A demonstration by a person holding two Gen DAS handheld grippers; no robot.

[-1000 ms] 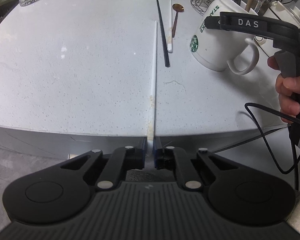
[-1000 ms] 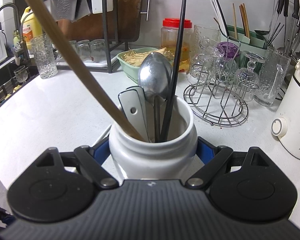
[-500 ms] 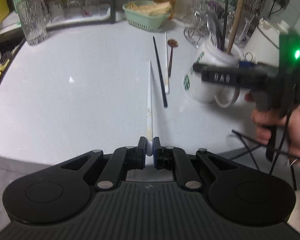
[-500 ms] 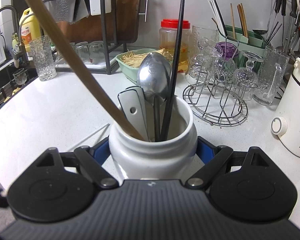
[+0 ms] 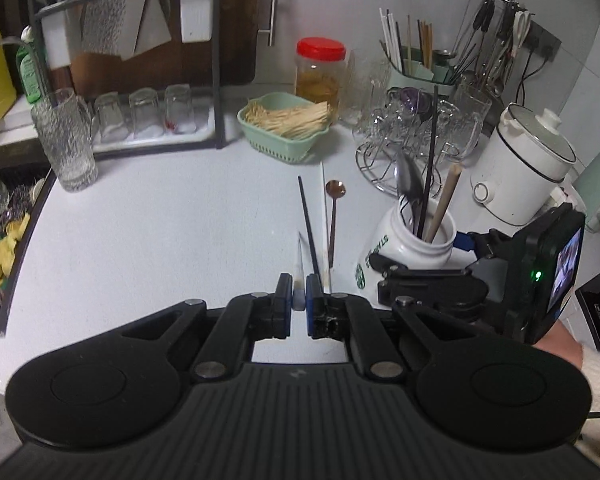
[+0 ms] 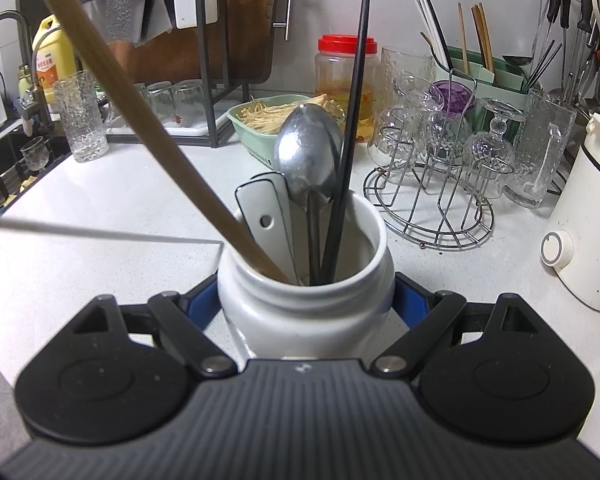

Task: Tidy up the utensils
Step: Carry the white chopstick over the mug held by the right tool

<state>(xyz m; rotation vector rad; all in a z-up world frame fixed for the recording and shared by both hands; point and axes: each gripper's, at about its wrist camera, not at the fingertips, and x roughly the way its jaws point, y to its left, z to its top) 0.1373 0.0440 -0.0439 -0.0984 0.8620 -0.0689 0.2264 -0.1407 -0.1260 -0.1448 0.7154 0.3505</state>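
While the left gripper (image 5: 299, 300) is pinching a white chopstick (image 5: 299, 268) between its nearly closed blue pads, the stick is pointing forward over the white counter (image 5: 160, 232); from the right wrist view the same chopstick (image 6: 100, 233) is showing as a thin pale line, its tip lying just beside the rim of the white mug (image 6: 306, 292); whether it is touching the mug I cannot tell. The right gripper (image 6: 306, 308) is clasping that mug, its jaws spread wide around the body and its blue pads pressing on both sides; the mug (image 5: 410, 248) is standing upright on the counter to the right of the left gripper. Inside the mug a wooden handle (image 6: 148, 128), a white-handled utensil (image 6: 266, 224), a metal spoon (image 6: 308, 152) and a black chopstick (image 6: 348, 132) are standing and leaning. On the counter a second black chopstick (image 5: 308, 224), another white chopstick (image 5: 324, 208) and a copper-coloured spoon (image 5: 334, 216) are lying side by side, close to the mug; behind them a green basket (image 5: 284, 128) and a wire glass rack (image 5: 384, 160) are standing.
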